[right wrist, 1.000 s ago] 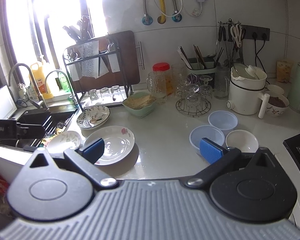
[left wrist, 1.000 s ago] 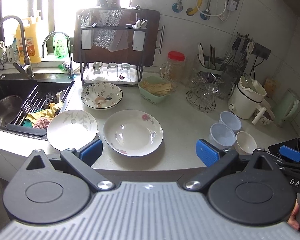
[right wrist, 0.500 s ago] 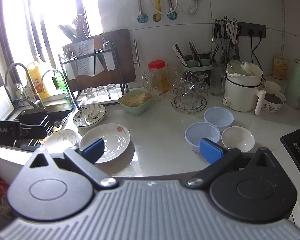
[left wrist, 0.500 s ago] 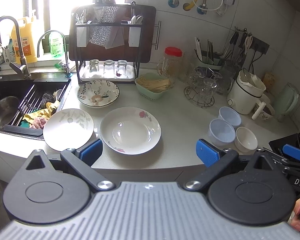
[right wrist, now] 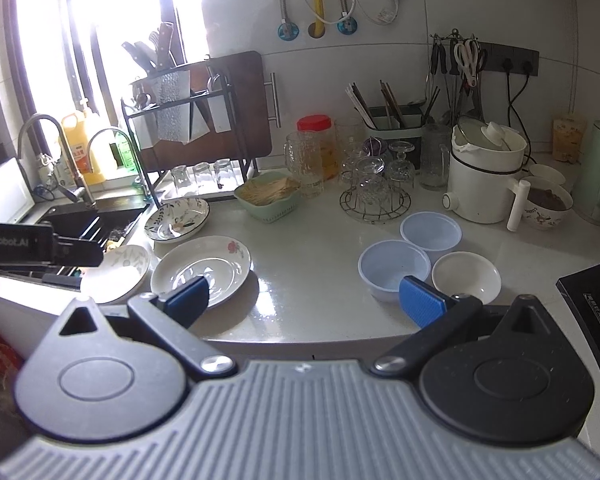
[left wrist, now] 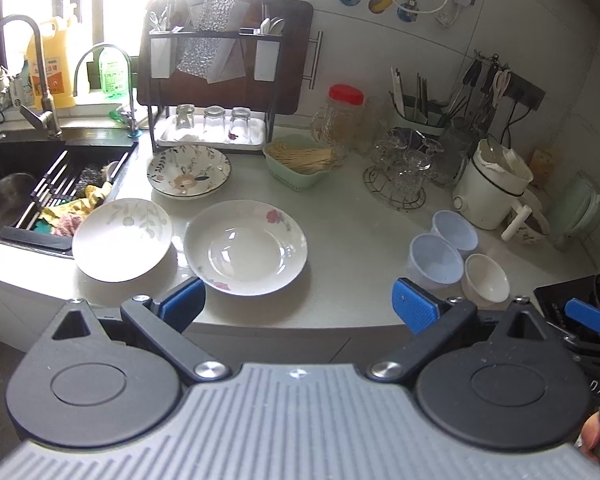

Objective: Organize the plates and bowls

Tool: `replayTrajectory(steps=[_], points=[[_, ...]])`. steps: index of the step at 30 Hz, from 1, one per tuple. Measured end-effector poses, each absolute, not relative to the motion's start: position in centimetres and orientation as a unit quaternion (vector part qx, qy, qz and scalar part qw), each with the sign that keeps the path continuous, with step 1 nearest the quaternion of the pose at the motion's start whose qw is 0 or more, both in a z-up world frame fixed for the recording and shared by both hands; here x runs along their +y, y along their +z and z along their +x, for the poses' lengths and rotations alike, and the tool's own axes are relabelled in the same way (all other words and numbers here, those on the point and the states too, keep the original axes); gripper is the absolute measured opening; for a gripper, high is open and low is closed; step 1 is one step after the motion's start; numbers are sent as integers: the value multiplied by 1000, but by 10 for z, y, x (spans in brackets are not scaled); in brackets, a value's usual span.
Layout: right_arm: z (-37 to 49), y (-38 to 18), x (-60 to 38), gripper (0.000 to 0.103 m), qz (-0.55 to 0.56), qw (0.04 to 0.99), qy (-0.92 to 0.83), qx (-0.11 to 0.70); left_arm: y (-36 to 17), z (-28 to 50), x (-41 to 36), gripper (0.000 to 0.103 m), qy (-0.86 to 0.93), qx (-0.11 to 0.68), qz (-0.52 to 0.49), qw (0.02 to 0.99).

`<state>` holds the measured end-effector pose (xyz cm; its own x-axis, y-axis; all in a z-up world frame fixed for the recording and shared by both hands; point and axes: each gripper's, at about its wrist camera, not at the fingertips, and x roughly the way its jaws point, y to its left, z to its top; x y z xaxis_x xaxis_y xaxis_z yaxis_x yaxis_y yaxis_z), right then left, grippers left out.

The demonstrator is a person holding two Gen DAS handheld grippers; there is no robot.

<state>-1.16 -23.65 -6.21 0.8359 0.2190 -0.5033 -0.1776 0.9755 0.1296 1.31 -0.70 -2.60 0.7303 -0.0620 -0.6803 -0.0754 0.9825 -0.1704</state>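
Observation:
Three plates lie on the white counter: a large white plate with red flowers (left wrist: 245,247) (right wrist: 202,270), a white plate with pale leaves (left wrist: 122,239) (right wrist: 116,274) at the sink edge, and a leaf-patterned deep plate (left wrist: 188,173) (right wrist: 177,218) behind them. Two pale blue bowls (left wrist: 436,261) (left wrist: 455,230) (right wrist: 393,267) (right wrist: 430,231) and a small white bowl (left wrist: 485,279) (right wrist: 465,277) sit together at the right. My left gripper (left wrist: 298,307) is open and empty, in front of the counter edge. My right gripper (right wrist: 303,300) is open and empty, also short of the counter.
A black sink (left wrist: 28,184) with a drying rack lies at the left. A dish rack with glasses (left wrist: 216,120), a green basket (left wrist: 298,164), a glass stand (left wrist: 400,180), a white cooker (left wrist: 490,188) and a patterned bowl (right wrist: 548,204) line the back. A black stove (right wrist: 596,304) is at right.
Both grippers have drawn back and up a little, so the counter and dishes look smaller and farther. No dish has moved. Both stay open.

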Motion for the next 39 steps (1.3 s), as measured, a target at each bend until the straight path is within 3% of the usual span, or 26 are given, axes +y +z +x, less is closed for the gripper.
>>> replayTrajectory(steps=[19,33,39], points=[[56,-90,-137,100,98,947,54,301,-68,147,90,101,-95,395,-50,912],[107,-106,-63,92,80,935,65,339,-101,201,183,101,-93,404,-83,906],[124,-115,-18,91,77,936,77,334,-111,217,222,101,-101,400,-44,910]])
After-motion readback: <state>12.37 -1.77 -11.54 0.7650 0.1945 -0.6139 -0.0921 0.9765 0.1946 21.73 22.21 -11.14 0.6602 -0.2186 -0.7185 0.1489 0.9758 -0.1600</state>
